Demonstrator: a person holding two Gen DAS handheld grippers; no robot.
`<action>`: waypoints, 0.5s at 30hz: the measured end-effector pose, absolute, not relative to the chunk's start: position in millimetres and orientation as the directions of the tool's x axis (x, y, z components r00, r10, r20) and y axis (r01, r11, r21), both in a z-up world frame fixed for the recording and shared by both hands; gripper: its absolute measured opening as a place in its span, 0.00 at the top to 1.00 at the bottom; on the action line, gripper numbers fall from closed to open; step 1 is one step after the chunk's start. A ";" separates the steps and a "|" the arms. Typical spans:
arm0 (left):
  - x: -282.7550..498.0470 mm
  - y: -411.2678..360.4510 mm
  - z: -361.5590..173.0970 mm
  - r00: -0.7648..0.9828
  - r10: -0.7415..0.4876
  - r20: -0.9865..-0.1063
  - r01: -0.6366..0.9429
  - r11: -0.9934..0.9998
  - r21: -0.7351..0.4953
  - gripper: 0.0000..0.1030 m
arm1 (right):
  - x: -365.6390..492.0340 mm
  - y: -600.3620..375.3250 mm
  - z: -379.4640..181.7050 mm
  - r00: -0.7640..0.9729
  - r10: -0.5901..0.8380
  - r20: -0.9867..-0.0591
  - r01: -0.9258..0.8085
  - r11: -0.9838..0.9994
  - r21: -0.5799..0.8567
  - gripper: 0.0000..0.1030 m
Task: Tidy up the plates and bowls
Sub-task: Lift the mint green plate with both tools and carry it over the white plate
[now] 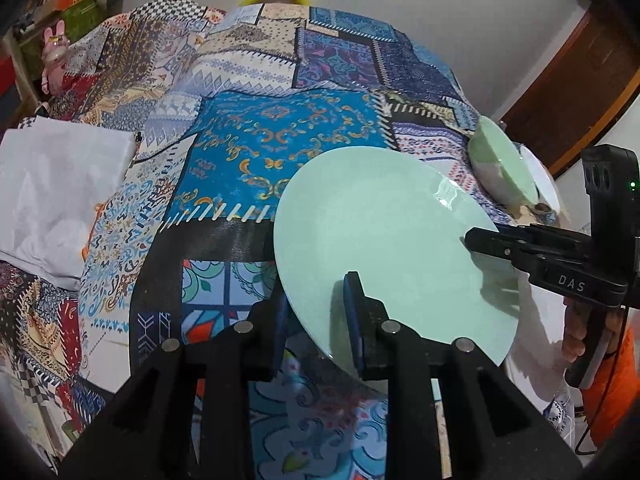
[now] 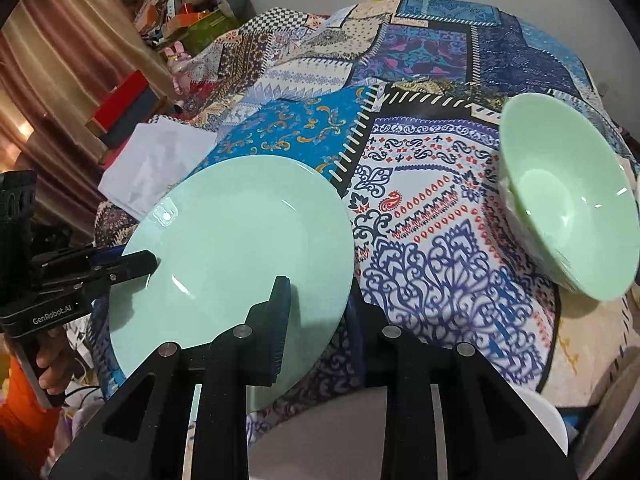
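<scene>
A pale green plate hangs tilted above the patchwork cloth, held from two sides. My left gripper is shut on its near edge, one pad on top and one beneath. My right gripper grips the rim on the plate's right side, shut on it. In the right wrist view the same plate has my right gripper clamped on its near right edge and my left gripper on its left rim. A green bowl leans at the right, nested on white bowls.
A patchwork cloth covers the table. A white folded cloth lies at its left. Another white dish shows at the near right edge. Boxes and clutter stand beyond the far left corner. A wooden door is at the right.
</scene>
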State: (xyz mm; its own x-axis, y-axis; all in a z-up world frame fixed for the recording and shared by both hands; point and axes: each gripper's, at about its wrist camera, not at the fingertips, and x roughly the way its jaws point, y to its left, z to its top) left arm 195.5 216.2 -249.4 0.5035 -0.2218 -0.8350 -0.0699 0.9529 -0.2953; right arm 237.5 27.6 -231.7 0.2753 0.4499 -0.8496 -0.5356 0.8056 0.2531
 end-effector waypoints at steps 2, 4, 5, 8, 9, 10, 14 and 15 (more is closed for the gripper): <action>190.9 212.0 -242.8 0.512 -0.222 -0.830 -0.062 0.954 -0.293 0.76 | 233.0 24.3 -226.9 0.286 0.454 -0.844 -0.534 0.807 0.253 0.76; 186.0 207.6 -235.6 0.521 -0.224 -0.824 -0.054 0.955 -0.293 0.76 | 229.9 20.3 -221.8 0.295 0.460 -0.837 -0.531 0.807 0.257 0.76; 182.9 205.0 -231.2 0.526 -0.226 -0.820 -0.047 0.955 -0.293 0.76 | 227.8 17.6 -218.6 0.300 0.466 -0.833 -0.530 0.807 0.260 0.76; 176.2 198.1 -221.0 0.537 -0.226 -0.812 -0.036 0.956 -0.290 0.76 | 221.3 10.7 -210.4 0.313 0.478 -0.821 -0.529 0.805 0.267 0.76; 174.1 196.2 -218.7 0.540 -0.225 -0.811 -0.034 0.957 -0.288 0.76 | 219.1 9.5 -209.0 0.316 0.479 -0.819 -0.530 0.805 0.266 0.76; 172.0 193.9 -216.0 0.543 -0.223 -0.810 -0.032 0.958 -0.285 0.76 | 215.9 7.6 -206.7 0.322 0.479 -0.817 -0.532 0.805 0.263 0.76; 162.8 184.1 -205.5 0.554 -0.220 -0.803 -0.018 0.961 -0.276 0.76 | 205.2 -1.1 -197.8 0.345 0.480 -0.806 -0.532 0.808 0.253 0.76; 160.6 181.6 -203.2 0.556 -0.223 -0.801 -0.015 0.961 -0.277 0.76 | 202.8 -4.0 -195.4 0.350 0.483 -0.803 -0.531 0.808 0.255 0.76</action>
